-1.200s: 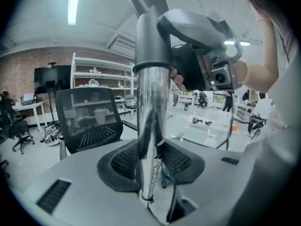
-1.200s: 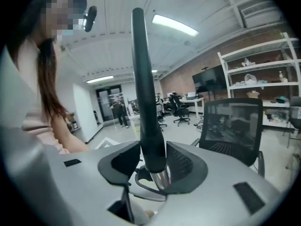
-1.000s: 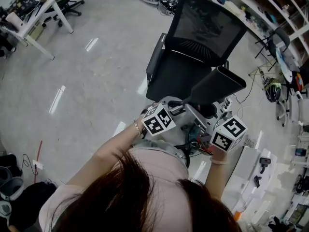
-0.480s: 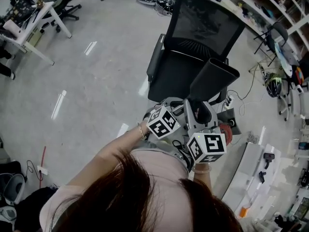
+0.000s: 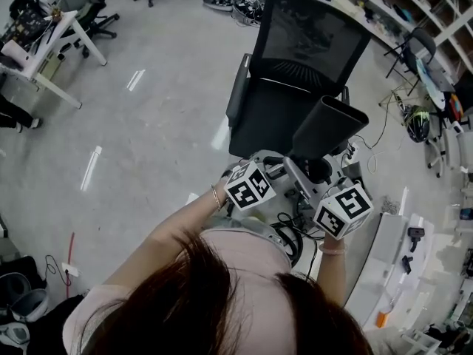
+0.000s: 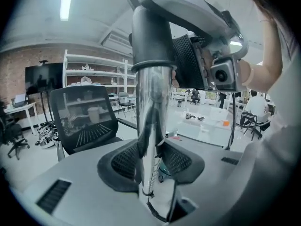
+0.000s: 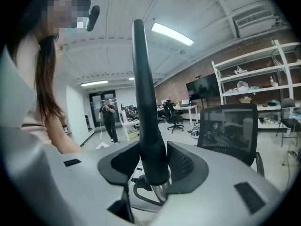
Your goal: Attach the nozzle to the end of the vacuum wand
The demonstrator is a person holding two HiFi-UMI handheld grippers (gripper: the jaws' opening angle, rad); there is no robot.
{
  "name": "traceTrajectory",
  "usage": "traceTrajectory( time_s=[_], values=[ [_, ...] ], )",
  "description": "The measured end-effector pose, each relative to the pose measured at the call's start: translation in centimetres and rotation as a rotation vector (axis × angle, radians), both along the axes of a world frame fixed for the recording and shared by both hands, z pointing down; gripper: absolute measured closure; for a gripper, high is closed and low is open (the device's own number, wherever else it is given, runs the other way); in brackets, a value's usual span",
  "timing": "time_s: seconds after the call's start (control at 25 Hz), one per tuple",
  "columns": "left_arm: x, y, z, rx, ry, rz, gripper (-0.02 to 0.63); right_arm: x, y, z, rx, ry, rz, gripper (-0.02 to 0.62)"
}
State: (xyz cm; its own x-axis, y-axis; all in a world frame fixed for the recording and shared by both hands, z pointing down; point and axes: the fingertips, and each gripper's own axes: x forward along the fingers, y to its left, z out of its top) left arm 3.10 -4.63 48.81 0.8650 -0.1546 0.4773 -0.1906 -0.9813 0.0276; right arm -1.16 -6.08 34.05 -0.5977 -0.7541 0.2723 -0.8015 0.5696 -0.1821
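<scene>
My left gripper (image 6: 150, 159) is shut on the shiny metal vacuum wand (image 6: 153, 126), which stands upright between its pads. A dark collar (image 6: 150, 41) sits over the wand's top end. My right gripper (image 7: 153, 166) is shut on the black tapered nozzle (image 7: 146, 107); a bit of bright metal (image 7: 162, 190) shows under the nozzle's base. In the head view the nozzle (image 5: 329, 128) rises from between the two marker cubes (image 5: 250, 186) and fans out to a wide flat mouth over the chair seat. The wand is hidden there.
A black mesh office chair (image 5: 295, 65) stands right in front of me. A white desk (image 5: 44, 43) is at the far left, shelves (image 5: 414, 21) and floor cables (image 5: 384, 132) at the right. A person (image 7: 109, 119) stands far off in the right gripper view.
My right gripper swung left toward my body half a second ago and has come back out to the right. The nozzle stayed over the chair seat. The left gripper barely moved.
</scene>
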Motion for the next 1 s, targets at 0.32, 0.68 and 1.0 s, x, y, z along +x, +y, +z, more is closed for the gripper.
traceTrajectory(
  time_s=[0.32, 0.68, 1.0],
  values=[
    [-0.5, -0.7, 0.1, 0.003, 0.018, -0.052, 0.454, 0.3, -0.4, 0.0, 0.094, 0.021, 0.293, 0.413],
    [-0.7, -1.2, 0.0, 0.01, -0.005, -0.1, 0.454, 0.6, -0.6, -0.2, 0.111, 0.056, 0.464, 0.417],
    [-0.9, -0.6, -0.2, 0.0, 0.011, -0.085, 0.454, 0.3, -0.1, -0.3, 0.089, 0.039, 0.461, 0.417]
  ],
)
